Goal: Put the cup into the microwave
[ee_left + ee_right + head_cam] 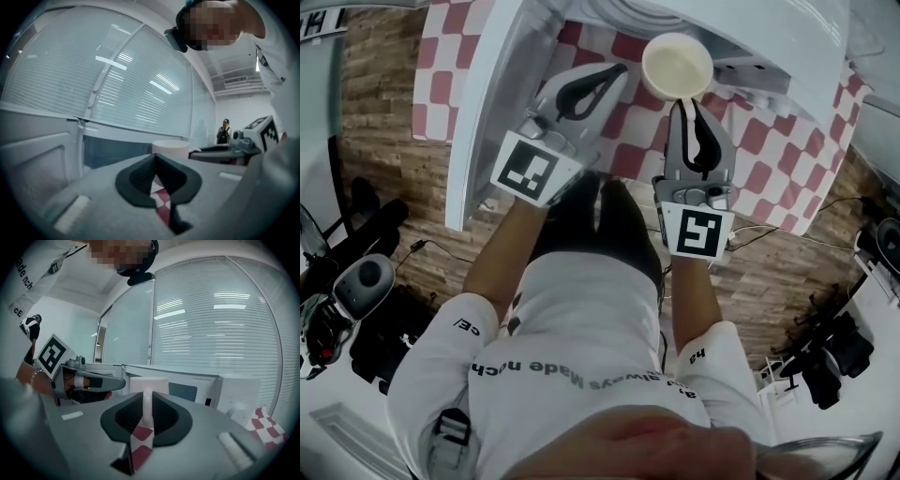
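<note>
A cream cup [677, 66] hangs in front of the white microwave [741, 23], whose door [499, 103] stands swung open to the left. My right gripper [690, 105] is shut on the cup's handle; in the right gripper view the white handle [147, 404] sits pinched between the black pads, with the cup body [149, 384] beyond and the microwave [192, 389] behind it. My left gripper [617, 71] is just left of the cup, shut with nothing in it. The left gripper view shows its jaws [156, 160] meeting at the tips, the cup [171, 147] ahead and the door [37, 161] at left.
A red-and-white checked cloth [773, 155] covers the table under the microwave. Wooden floor [380, 103] lies around it, with black equipment [356, 281] at the left and chairs [834, 356] at the right. A person [225, 131] stands far off by the blinds.
</note>
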`<state>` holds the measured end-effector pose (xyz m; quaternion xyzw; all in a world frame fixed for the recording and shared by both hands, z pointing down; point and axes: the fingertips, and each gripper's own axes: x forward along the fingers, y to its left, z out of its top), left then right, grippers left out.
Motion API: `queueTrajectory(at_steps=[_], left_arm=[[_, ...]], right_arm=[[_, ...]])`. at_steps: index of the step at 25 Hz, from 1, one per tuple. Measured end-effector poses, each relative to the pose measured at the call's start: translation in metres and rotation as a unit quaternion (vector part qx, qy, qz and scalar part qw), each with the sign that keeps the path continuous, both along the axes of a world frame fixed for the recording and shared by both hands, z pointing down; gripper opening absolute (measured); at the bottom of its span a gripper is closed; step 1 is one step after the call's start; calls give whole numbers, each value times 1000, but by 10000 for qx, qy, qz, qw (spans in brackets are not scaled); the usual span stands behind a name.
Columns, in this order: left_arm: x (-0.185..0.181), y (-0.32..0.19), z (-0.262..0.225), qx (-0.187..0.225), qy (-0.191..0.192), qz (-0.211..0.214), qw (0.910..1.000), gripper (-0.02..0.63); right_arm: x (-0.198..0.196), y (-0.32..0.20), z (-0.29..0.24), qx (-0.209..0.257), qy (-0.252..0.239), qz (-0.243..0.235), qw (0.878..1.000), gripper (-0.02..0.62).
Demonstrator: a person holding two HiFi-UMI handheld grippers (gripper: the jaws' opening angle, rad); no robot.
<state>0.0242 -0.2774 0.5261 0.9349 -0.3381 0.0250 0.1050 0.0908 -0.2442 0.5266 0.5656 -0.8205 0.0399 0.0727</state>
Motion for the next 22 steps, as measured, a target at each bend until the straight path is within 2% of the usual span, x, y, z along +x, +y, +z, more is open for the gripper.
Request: queueTrajectory(at_steps=[14, 22], left_arm=[[8, -51, 54, 2, -154, -140, 9998, 3], [12, -77, 74, 33, -262, -150, 9995, 3]], right_arm=[[3, -58, 59, -13, 52, 85, 9999, 40], [-3, -85, 78, -5, 119, -54, 9999, 40]])
